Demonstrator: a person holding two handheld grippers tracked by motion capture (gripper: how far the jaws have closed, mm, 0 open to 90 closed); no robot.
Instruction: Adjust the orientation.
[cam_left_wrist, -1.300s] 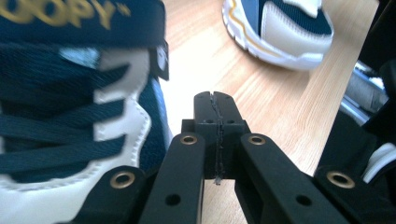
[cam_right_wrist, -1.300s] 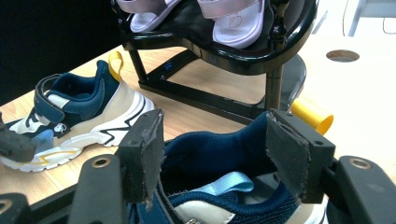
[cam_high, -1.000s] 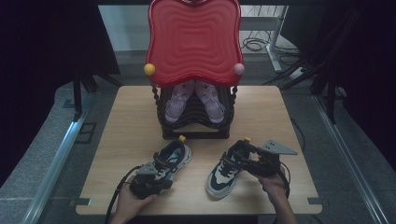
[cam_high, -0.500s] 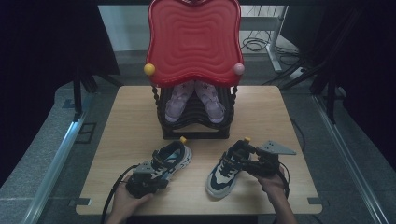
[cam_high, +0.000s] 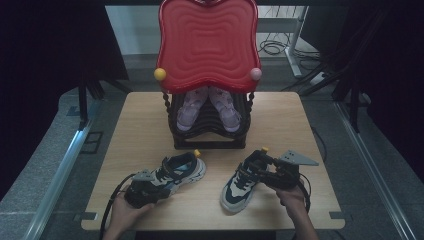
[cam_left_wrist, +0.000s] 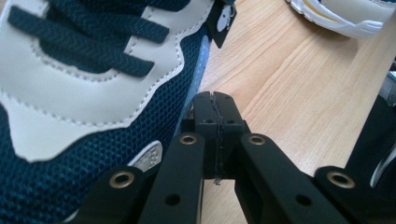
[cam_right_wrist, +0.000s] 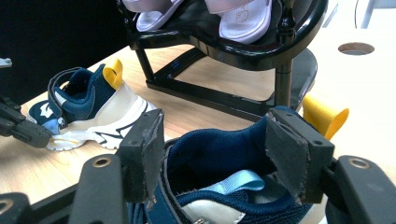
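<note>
Two navy and cream sneakers lie on the wooden table (cam_high: 150, 120). My left gripper (cam_high: 158, 187) sits at the toe end of the left sneaker (cam_high: 181, 170). In the left gripper view its jaws (cam_left_wrist: 215, 122) are shut with nothing between them, and they lie beside the shoe's navy mesh (cam_left_wrist: 93, 121). My right gripper (cam_high: 259, 169) is open. It straddles the heel collar of the right sneaker (cam_high: 240, 186), with one pad (cam_right_wrist: 142, 149) on each side of the blue opening (cam_right_wrist: 219, 154). The yellow heel tab (cam_right_wrist: 324, 116) sticks out behind.
A black shoe rack (cam_high: 209, 131) with a red wavy top (cam_high: 207, 45) stands at the table's back middle and holds a pair of lilac shoes (cam_high: 192, 107). The rack's base (cam_right_wrist: 210, 95) is just beyond the right sneaker. Cables trail from both grippers.
My left gripper has drawn back a little to the left along the left sneaker's toe. The right gripper and both sneakers have stayed where they were.
</note>
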